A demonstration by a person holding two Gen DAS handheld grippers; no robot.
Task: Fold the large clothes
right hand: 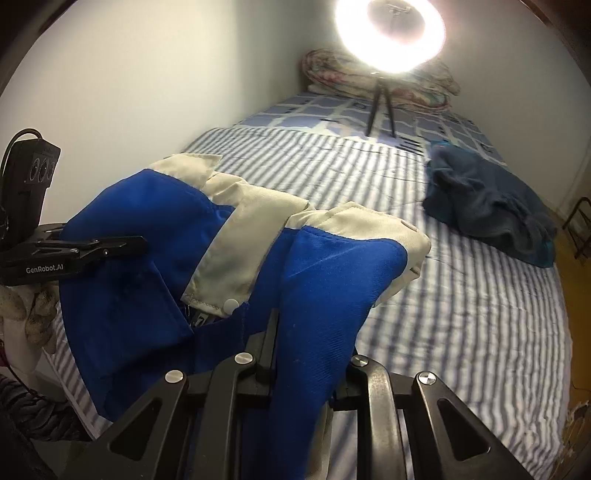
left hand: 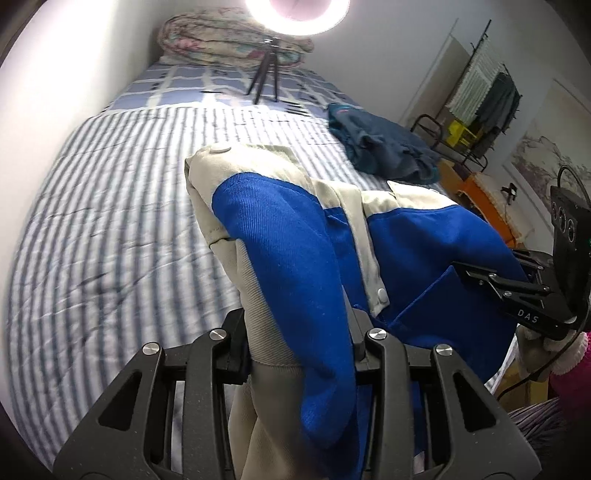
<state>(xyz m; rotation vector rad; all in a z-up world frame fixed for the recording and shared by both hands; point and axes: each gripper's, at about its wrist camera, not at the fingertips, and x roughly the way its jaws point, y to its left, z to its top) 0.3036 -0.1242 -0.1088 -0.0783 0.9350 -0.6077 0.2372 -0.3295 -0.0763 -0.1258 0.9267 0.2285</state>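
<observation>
**Jacket gripped at two points, lifted clear of the bed**

Grip. The left gripper (left hand: 301, 347) is clamped on a bunched fold of the jacket (left hand: 280, 236); cream and blue cloth fills the space between its jaws at the lower centre of the left view. The right gripper (right hand: 310, 354) is likewise pinching a blue fold, at the lower centre of its own view. Neither pair of fingers is spread and neither is pressed together empty: each bites cloth. Each gripper also shows in the other's view, at the frame edge, nipping the garment from the side.

Reason for hold. In my judgement the two grips on separate parts let the garment hang and spread between them, so it can be laid flat before folding. The cloth is still humped and creased, snaps (right hand: 232, 304) showing; no fold appears made yet.

Location. The jacket fills the lower middle of both views, held over the near part of the bed (left hand: 110, 206).

Surface. Striped cover, slightly wrinkled, soft; checked sheet beyond it.

Room. A dark blue garment (right hand: 487, 206) lies crumpled on the bed, at right in the right view, well apart from the jacket. A ring light (right hand: 389, 35) on a small tripod stands on the bed at top, a rolled quilt (left hand: 229, 44) behind it. A clothes rack (left hand: 484, 92) stands at upper right of the left view. A gloved hand (right hand: 37, 314) holds the left gripper.
</observation>
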